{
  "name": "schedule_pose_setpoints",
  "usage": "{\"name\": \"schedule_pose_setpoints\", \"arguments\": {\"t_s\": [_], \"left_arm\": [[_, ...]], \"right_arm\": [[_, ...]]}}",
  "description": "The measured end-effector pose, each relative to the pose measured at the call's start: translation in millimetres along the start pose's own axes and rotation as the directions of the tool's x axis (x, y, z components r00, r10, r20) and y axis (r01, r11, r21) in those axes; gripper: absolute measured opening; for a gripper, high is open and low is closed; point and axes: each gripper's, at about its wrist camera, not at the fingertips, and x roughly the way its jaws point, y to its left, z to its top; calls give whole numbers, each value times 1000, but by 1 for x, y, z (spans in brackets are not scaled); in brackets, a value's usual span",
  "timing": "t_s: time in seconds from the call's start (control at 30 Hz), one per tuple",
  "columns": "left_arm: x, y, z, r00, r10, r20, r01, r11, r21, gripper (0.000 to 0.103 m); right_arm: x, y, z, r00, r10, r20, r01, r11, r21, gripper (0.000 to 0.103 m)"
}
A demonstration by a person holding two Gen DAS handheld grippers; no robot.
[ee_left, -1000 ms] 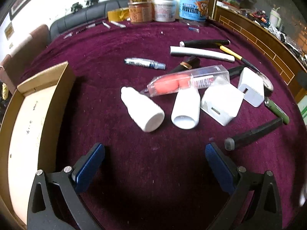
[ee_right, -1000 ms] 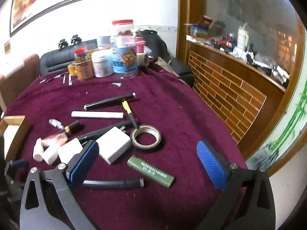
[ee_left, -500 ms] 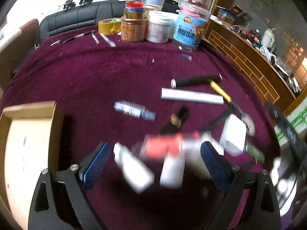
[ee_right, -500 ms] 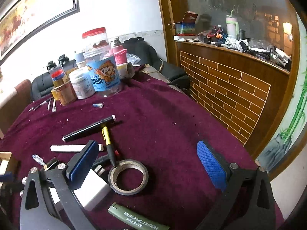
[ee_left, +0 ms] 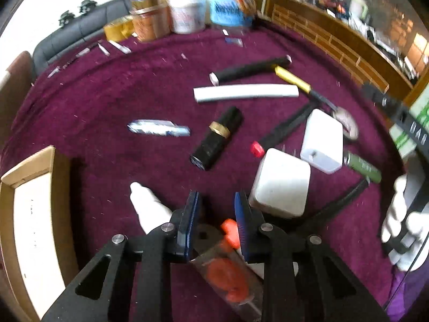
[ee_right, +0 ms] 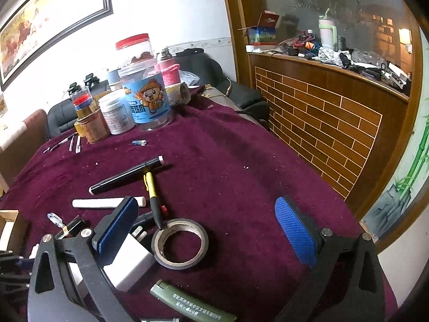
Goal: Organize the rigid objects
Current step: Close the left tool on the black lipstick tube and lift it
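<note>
Pick-up step: the left gripper (ee_left: pixel 215 209), jaws closing around the clear case of orange pieces (ee_left: pixel 228 276) on the table (ee_left: pixel 107 94), would next carry it to the cardboard box (ee_left: pixel 29 214); right gripper (ee_right: pixel 206 225) gapes empty.

Fuzzy maroon cloth (ee_right: pixel 241 187) under glossy plastic case (ee_left: pixel 228 281).

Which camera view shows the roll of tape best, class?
The right wrist view: the roll of tape lies whole, with its open centre clear. The left wrist view shows only a blurred part of it behind a white charger.
</note>
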Motion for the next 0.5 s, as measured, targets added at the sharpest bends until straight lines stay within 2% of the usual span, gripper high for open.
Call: {"name": "schedule_pose_setpoints", "arguments": {"t_s": [0.03,0.13,0.23,0.47,0.5], "left_arm": [[-3,4,3,1000,1,24,0,1000,-11,23],[5,7,24,999,-12,30,12,1000,0,23],[24,0,45,1000,-2,6,2,998,65,23],[50,-25,55,999,17,-28,-11,981,191,23],[50,-27,55,1000,17,-5,-15,981,194,23]], "right_arm": [[0,1,0,1000,1,1,-1,1000,-2,102],[-1,2,0,1000,-6,4,6,1000,-6,102],[0,0,0,1000,-13,2,13,1000,4,102],[5,1,0,1000,-1,-20,1,1000,4,102],[6,2,0,1000,1,-22,-1,1000,1,102]]}}
